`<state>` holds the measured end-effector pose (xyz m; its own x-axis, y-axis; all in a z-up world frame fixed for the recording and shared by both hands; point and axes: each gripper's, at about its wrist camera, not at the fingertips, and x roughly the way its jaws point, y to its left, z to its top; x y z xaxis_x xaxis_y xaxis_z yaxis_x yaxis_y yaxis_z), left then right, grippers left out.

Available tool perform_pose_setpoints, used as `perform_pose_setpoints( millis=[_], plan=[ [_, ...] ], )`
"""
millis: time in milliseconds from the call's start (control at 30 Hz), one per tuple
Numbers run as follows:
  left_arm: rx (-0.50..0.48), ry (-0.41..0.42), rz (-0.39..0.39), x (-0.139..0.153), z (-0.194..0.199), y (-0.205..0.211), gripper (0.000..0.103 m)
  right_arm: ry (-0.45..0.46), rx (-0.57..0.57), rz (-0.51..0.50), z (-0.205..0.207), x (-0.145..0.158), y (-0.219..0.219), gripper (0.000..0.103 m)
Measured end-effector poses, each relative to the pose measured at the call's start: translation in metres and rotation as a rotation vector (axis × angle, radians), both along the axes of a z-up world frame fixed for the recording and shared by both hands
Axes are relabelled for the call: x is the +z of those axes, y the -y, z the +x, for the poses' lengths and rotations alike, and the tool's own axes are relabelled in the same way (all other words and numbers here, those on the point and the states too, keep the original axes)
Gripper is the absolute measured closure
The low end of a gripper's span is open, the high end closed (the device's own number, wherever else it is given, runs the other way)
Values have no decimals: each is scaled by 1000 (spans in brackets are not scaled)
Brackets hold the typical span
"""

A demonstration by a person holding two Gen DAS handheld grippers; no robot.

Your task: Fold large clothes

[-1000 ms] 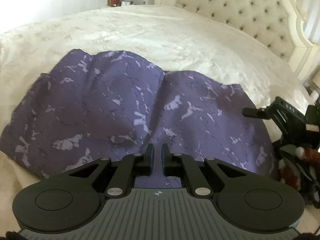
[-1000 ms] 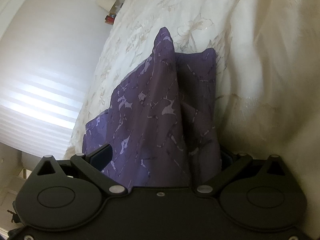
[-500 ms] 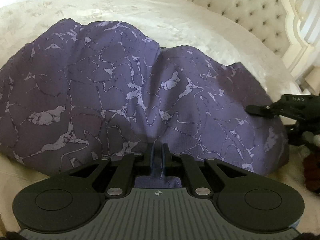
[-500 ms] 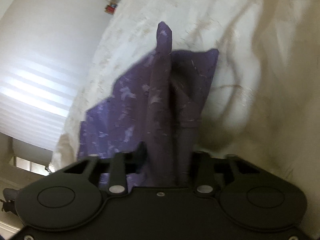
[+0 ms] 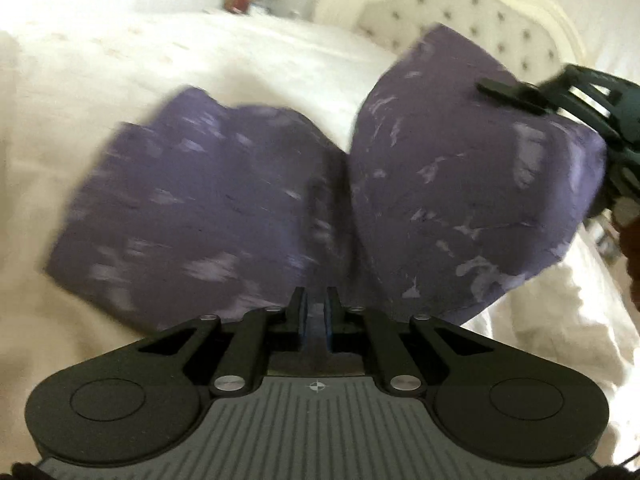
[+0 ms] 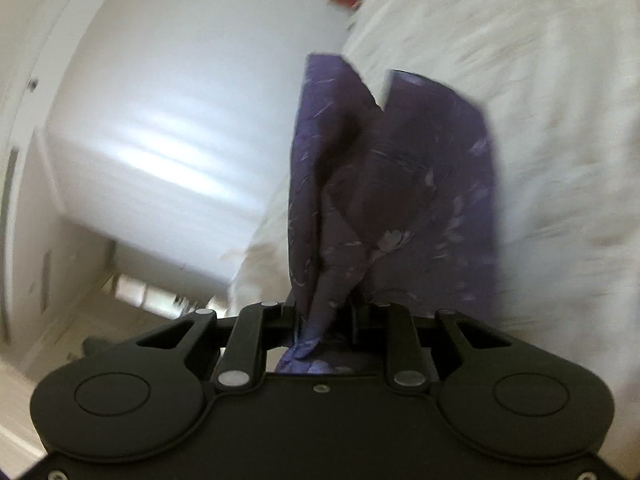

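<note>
The left claw (image 5: 316, 312) was pressed together on the near edge of the purple garment (image 5: 224, 220), and the right claw (image 6: 326, 320) pinched a bunched corner of it, so the cloth hung lifted between the two above the white bed (image 5: 160, 60). In the left wrist view the right claw (image 5: 532, 96) stood higher and further toward the headboard (image 5: 480, 28), with the cloth's long axis running across from one grip to the other. The next move seemed to turn on carrying that raised right side over toward the left half.

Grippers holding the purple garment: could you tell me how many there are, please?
2: the left gripper pinches the purple garment at its near edge; the right gripper clamps a bunched corner, raised on the right.
</note>
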<state>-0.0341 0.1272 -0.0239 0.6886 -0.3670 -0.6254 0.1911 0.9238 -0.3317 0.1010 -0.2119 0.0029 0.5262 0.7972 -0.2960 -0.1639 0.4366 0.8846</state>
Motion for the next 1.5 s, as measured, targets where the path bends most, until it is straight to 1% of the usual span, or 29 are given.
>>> perform_pose_setpoints(
  millis=[67,133,233,267,300,367,433,467,533,567,600,633,667,700,733,800,900,933,967,1000,1033,1100,1167,1200,1233,1333,1433,1467,1500],
  plan=[
    [43,5,-11,6,-6,-17,94,13,62,-24,15,3,-39,70],
    [84,6,-30,9,-12,-32,94,7,110,-41,32,-2,-76,70],
    [127,-2,-59,11,-21,-47,93,-24,167,-78,54,-23,-126,67],
    [135,-5,-65,11,-24,-51,91,-42,183,-90,60,-34,-141,62],
    [140,-9,-68,11,-26,-52,79,-61,195,-104,68,-43,-153,58],
    [147,-19,-80,10,-34,-54,77,-108,205,-114,74,-66,-170,51],
    [139,-30,-89,11,-33,-56,77,-126,224,-126,76,-81,-179,52],
    [130,-27,-90,11,-34,-54,77,-119,234,-122,76,-83,-181,52],
    [95,-10,-90,16,-37,-51,77,-105,260,-89,77,-80,-178,43],
    [75,3,-88,16,-31,-49,76,-93,283,-56,70,-74,-172,27],
    [47,22,-83,20,-32,-44,72,-74,297,-30,68,-68,-168,10],
    [20,44,-79,24,-32,-39,69,-43,306,-14,65,-61,-162,4],
    [-2,66,-76,27,-32,-36,61,0,312,-11,61,-51,-156,0],
    [-24,92,-73,31,-31,-31,52,38,312,-16,56,-43,-152,0],
    [-38,110,-70,35,-29,-27,48,80,305,-24,52,-35,-145,0],
    [-63,147,-51,42,-21,-20,37,140,265,-34,44,-23,-124,0],
    [-75,200,-8,52,-5,-12,33,171,163,-38,48,-16,-81,0],
    [-71,217,7,56,1,-11,33,172,129,-42,50,-11,-78,0],
    [-63,233,21,59,8,-10,31,169,90,-52,48,-13,-64,0],
    [-54,244,30,61,16,-10,30,162,59,-63,51,-14,-58,0],
    [-43,251,36,63,24,-10,30,151,28,-77,49,-18,-46,0],
    [0,251,63,63,41,-13,30,127,-9,-99,47,-27,-39,0],
    [63,238,110,61,50,-16,30,104,-30,-117,42,-36,-28,0],
    [93,222,133,58,53,-20,30,98,-35,-125,41,-38,-34,0],
    [116,204,146,57,55,-22,30,90,-37,-132,39,-43,-31,0],
    [167,151,155,47,53,-37,30,68,-33,-132,34,-55,-29,0],
    [164,106,157,39,49,-50,31,52,-27,-125,35,-62,-32,0],
    [152,89,141,35,50,-53,35,51,-23,-128,37,-64,-34,0],
    [137,79,115,34,49,-56,60,52,-18,-134,39,-64,-37,0]
  ],
)
